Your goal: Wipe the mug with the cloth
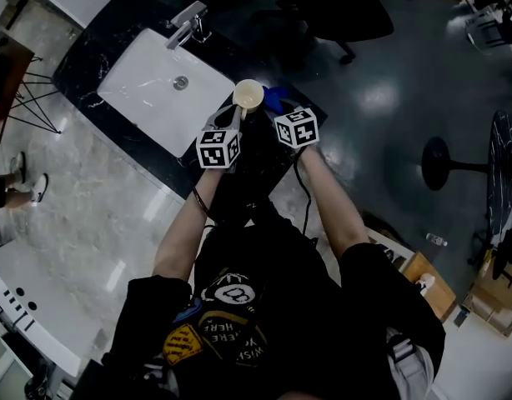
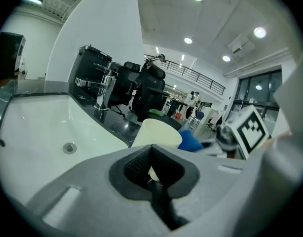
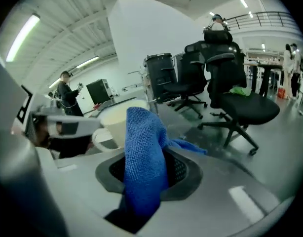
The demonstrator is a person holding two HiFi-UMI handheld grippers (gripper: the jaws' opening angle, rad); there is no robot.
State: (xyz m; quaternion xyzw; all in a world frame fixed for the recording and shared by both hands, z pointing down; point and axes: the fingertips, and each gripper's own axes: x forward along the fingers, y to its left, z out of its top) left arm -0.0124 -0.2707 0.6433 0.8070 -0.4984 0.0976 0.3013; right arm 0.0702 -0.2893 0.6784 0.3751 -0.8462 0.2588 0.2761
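- Mug (image 1: 248, 96) upright over dark surface (image 1: 77, 69), white sink (image 1: 139, 90) at its 9 o'clock
- left tongs (image 2: 152, 171) closed narrow on mug, gripping from its 6 o'clock
- right tongs (image 3: 144, 174) clamped on blue cloth (image 3: 144, 147), cloth just beside mug at 3 o'clock

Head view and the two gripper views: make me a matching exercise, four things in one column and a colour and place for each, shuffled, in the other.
Things
1. mug
2. cloth
3. sink
4. tap

Colour and place
A. blue, clamped in the jaws of the right gripper
B. white, set into the black counter
C. cream, its handle in the jaws of the left gripper
D. silver, on the counter at the sink's rim

Pairs: 1-C, 2-A, 3-B, 4-D
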